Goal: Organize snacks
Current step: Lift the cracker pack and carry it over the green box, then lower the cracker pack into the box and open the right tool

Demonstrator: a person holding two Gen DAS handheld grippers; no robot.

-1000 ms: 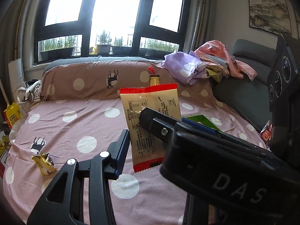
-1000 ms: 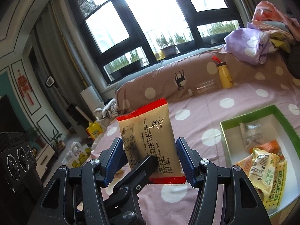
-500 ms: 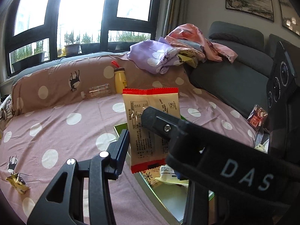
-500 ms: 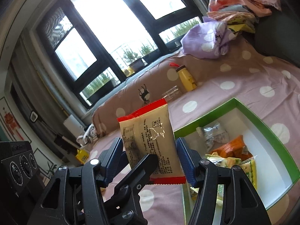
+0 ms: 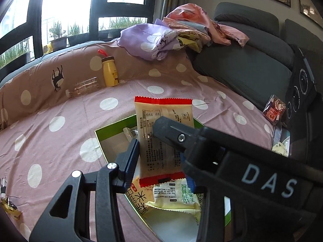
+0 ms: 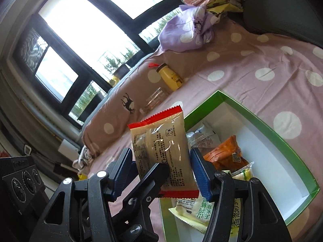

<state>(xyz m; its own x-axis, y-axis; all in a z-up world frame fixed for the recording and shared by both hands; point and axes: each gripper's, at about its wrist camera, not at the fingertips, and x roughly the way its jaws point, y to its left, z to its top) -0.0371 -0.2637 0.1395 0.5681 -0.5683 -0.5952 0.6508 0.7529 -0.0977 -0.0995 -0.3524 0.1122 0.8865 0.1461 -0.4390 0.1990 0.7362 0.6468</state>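
A beige snack packet with red ends (image 5: 161, 139) (image 6: 163, 151) is held upright between both grippers, above the near end of a green-rimmed white box (image 5: 101, 139) (image 6: 252, 119). My left gripper (image 5: 159, 159) and my right gripper (image 6: 161, 169) both close on the packet's sides. The other gripper's finger crosses in front of the packet in each view. The box holds an orange packet (image 6: 224, 155), pale yellow-green packets (image 5: 173, 195) (image 6: 193, 209) and a clear wrapped one (image 6: 203, 139).
The box lies on a pink polka-dot bedspread (image 5: 60, 121). A yellow bottle (image 5: 110, 71) and a clear bottle (image 5: 84, 86) lie by the bolster. Heaped clothes (image 5: 181, 32) sit on a grey sofa. A small yellow packet (image 5: 9, 205) lies at left, a red packet (image 5: 274, 111) at right.
Both grippers have carried the packet rightward from over the bare bedspread to above the green box. The grip on the packet is unchanged.
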